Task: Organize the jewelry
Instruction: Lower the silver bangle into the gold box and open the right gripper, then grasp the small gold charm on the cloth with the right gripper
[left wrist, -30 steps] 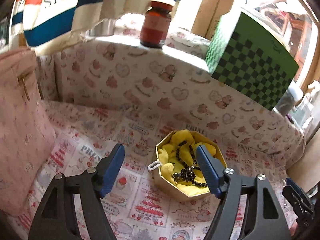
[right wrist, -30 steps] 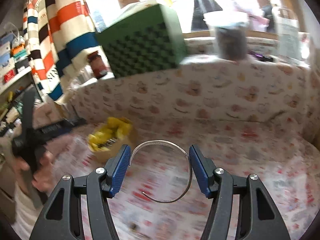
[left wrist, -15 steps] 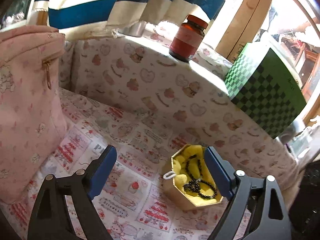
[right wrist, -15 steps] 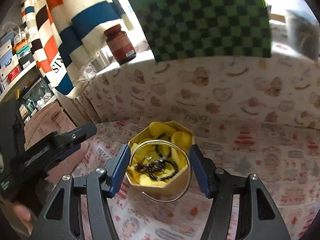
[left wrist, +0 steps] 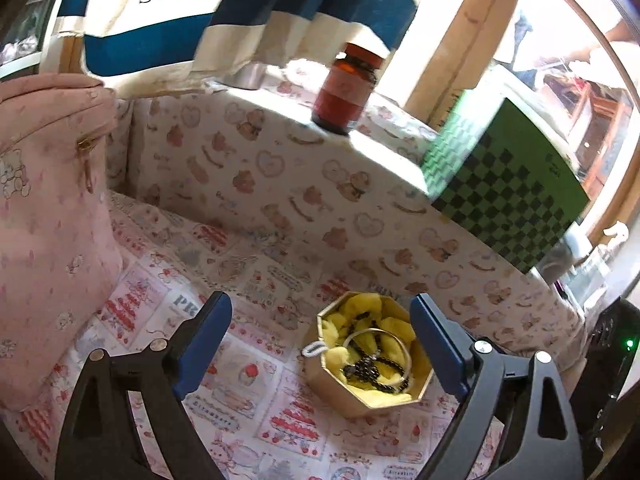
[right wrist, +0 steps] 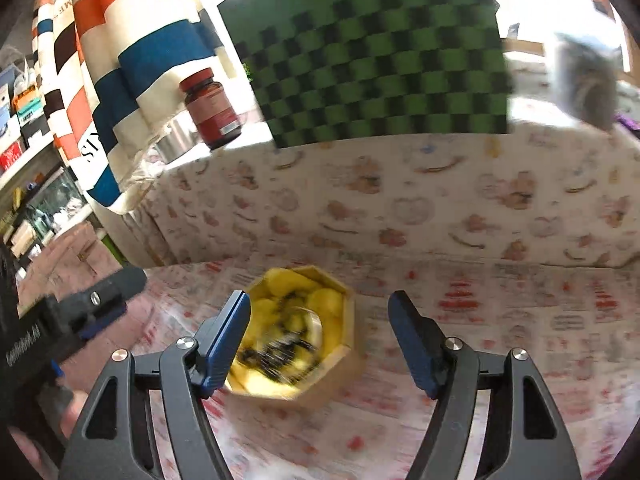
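Observation:
An octagonal gold box (left wrist: 360,392) lined with yellow cloth sits on the patterned cloth. In it lie a black bead string (left wrist: 370,366) and a silver bangle (left wrist: 400,346). The box also shows blurred in the right wrist view (right wrist: 340,336), with the bangle (right wrist: 314,322) inside. My left gripper (left wrist: 320,344) is open and empty, with the box between its fingers and further off. My right gripper (right wrist: 320,332) is open and empty above the box. The left gripper also shows at the left of the right wrist view (right wrist: 92,304).
A brown pill bottle (left wrist: 346,88) and a green checkered box (left wrist: 504,192) stand on the raised ledge behind. A pink zip bag (left wrist: 48,216) stands at the left. A striped cloth (left wrist: 224,12) hangs at the back. A dark device (left wrist: 608,360) sits at the right edge.
My right gripper opened and let go of the silver bangle, which now lies in the gold box. The left gripper drew back and tilted a little.

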